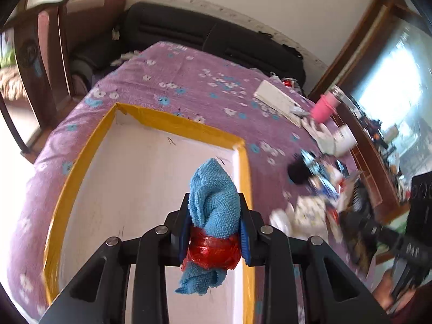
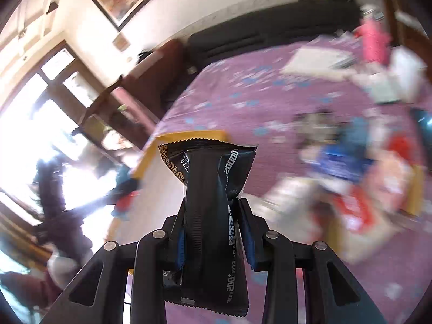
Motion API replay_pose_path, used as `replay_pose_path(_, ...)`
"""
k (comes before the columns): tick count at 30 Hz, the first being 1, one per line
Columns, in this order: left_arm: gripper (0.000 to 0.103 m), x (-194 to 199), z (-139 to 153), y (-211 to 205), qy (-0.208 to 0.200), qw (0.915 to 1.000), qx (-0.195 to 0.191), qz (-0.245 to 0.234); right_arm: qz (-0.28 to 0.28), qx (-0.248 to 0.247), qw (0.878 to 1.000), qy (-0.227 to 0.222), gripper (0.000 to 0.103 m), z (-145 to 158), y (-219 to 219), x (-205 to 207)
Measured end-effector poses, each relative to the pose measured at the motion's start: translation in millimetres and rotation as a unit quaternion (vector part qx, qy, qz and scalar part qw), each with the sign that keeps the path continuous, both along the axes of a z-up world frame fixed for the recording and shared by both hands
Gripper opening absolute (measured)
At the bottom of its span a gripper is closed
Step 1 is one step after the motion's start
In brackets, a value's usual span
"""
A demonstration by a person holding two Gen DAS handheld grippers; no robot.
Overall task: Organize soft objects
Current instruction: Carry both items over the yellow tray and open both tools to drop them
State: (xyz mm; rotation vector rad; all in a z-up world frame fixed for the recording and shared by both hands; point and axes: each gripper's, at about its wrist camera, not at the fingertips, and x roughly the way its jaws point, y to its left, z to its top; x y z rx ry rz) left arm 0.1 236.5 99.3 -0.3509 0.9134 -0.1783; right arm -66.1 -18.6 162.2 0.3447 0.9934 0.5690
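Observation:
My left gripper (image 1: 214, 196) is shut on a rolled blue towel (image 1: 213, 186) bound with a red band (image 1: 214, 251). It holds the roll above a white box with yellow taped edges (image 1: 172, 120). The box stands on a purple flowered cloth (image 1: 175, 81). My right gripper (image 2: 213, 200) is shut on a black foil packet (image 2: 208, 167) with white print, whose top sticks out past the fingers. That packet hangs over the cloth near the box's yellow corner (image 2: 189, 136). The right wrist view is strongly blurred.
A heap of mixed packets and soft things (image 1: 318, 189) lies right of the box. A pink bottle (image 1: 324, 105) and a white booklet (image 1: 275, 100) lie farther back. A dark sofa (image 1: 216, 35) runs along the wall, and wooden furniture (image 1: 48, 62) stands at the left.

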Motion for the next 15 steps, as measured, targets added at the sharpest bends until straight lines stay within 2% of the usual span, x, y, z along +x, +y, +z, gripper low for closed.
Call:
replay_pose_path(3, 0.027, 32, -18, 12, 0.024, 0.9993, -0.026, 0.013, 0.015, 0.020, 0.999, 0.033, 0.037, -20, 42, 40)
replay_pose_path(8, 0.027, 67, -44, 21, 0.049, 0.9976, -0.039, 0.028, 0.011, 0.024, 0.997, 0.068, 0.037, -56, 84, 90)
replay_pose_path(10, 0.032, 73, -51, 25, 0.054, 0.9969, -0.045, 0.036, 0.010, 0.017, 0.997, 0.073, 0.037, -61, 93, 100)
replay_pose_path(12, 0.046, 78, -56, 28, 0.061, 0.9957, -0.054, 0.046, 0.009, -0.001, 0.997, 0.075, 0.039, -68, 103, 107)
replay_pose_path(15, 0.057, 81, -60, 34, 0.070, 0.9940, -0.067, 0.051, 0.008, -0.029, 0.997, 0.071, 0.040, -72, 110, 113)
